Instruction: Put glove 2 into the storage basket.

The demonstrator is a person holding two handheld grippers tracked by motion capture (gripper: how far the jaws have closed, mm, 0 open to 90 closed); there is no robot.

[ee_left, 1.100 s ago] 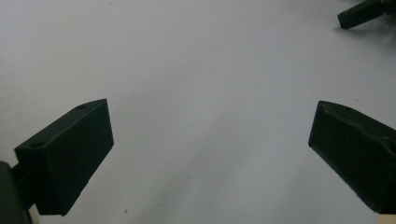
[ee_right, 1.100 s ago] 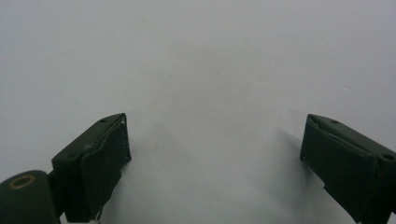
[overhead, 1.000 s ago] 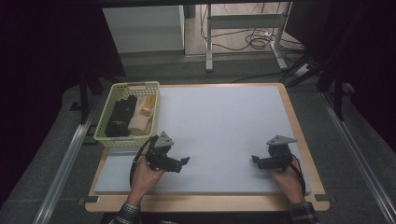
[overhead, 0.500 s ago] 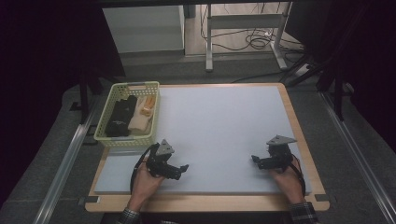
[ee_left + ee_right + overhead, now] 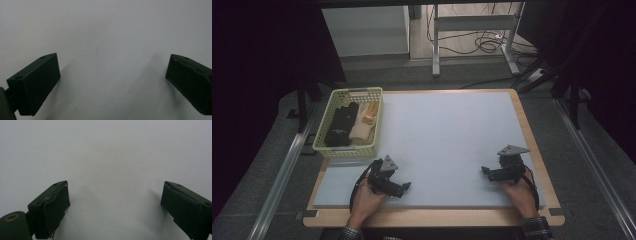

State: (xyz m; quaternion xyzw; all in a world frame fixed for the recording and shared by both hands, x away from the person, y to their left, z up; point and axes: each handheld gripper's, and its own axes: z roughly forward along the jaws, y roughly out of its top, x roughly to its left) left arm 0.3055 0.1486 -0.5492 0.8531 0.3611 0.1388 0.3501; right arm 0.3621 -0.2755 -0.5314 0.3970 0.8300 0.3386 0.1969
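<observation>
Resting both hands at the near edge of the surface (image 5: 452, 130), you hold each claw wide open and empty: the left claw (image 5: 404, 187) sits near left, the right claw (image 5: 484, 171) near right, well apart. The basket (image 5: 324, 145) stands at the far left, just beyond your left claw, with dark and pale folded things inside. You seem to be at the start; the next move calls for reaching the left claw into the basket. No label or writing can be read.
</observation>
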